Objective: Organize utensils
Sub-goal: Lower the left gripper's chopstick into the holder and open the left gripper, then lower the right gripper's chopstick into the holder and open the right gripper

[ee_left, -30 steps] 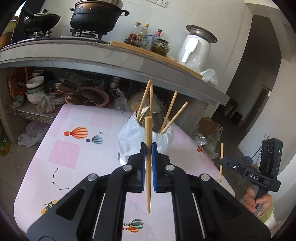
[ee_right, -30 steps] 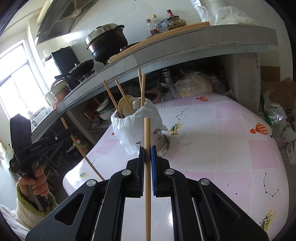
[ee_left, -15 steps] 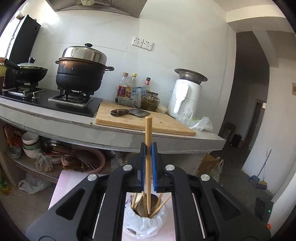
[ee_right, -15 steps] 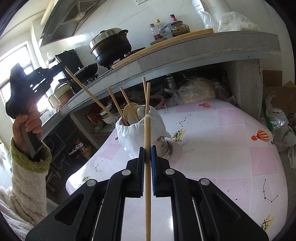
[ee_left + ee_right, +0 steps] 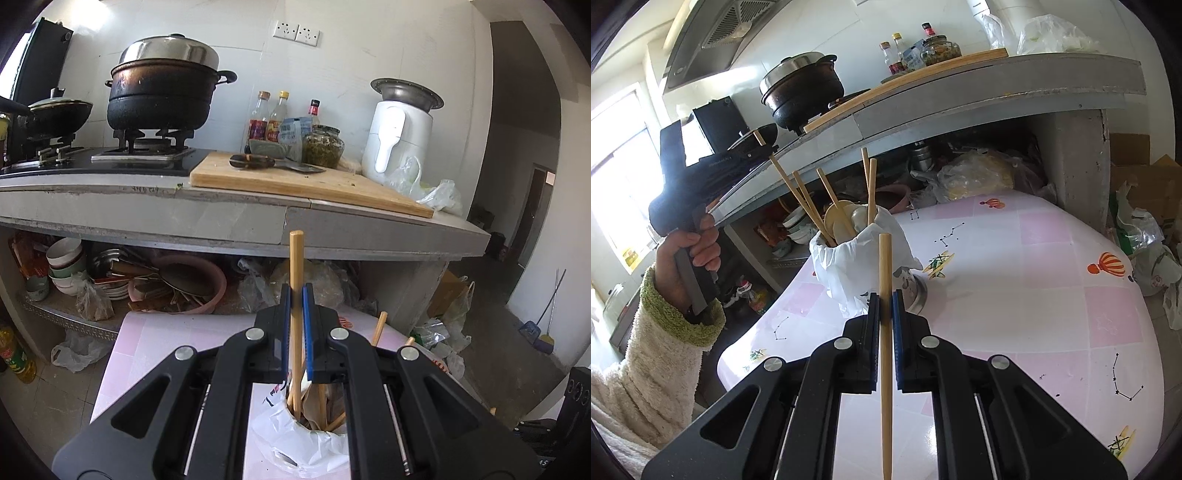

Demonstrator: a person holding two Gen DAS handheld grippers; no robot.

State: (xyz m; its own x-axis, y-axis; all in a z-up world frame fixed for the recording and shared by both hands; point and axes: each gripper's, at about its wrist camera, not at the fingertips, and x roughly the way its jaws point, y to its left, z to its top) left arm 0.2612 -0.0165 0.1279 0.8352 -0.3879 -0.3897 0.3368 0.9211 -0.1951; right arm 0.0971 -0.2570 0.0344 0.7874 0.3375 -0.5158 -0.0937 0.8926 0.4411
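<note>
Left gripper (image 5: 294, 295): fingers pressed onto a wooden chopstick (image 5: 296, 258), held upright. Its top end stands clear above the fingers; its lower end reaches into the mouth of the utensil holder (image 5: 317, 443) directly below. The exact tip is hard to make out among the contents. The holder is lined with a white plastic bag (image 5: 295, 435); other chopsticks (image 5: 379, 326) lean out of it, partly hidden behind the gripper body.

Right gripper (image 5: 885, 306): fingers pinching a second chopstick (image 5: 885, 280), also upright. Its lower tip ends just inside the bottom edge of the picture. This chopstick is short of the holder, which stands beyond it on the pink patterned counter (image 5: 1034, 295).

From the right wrist view, a hand (image 5: 689, 254) in a cream sleeve with a green cuff (image 5: 683, 314) holds the left gripper above and left of the holder, its chopstick slanting down into the holder's mouth. Flat pale spoons (image 5: 840, 221) sit inside; their handles are hidden by the bag.

Behind: a grey stone kitchen ledge (image 5: 147, 206) with a black pot (image 5: 162, 96), a cutting board (image 5: 295, 181) and bottles (image 5: 273, 118). The shelf beneath is cluttered and dim; bowls (image 5: 64, 258) are identifiable, the rest is unclear.
</note>
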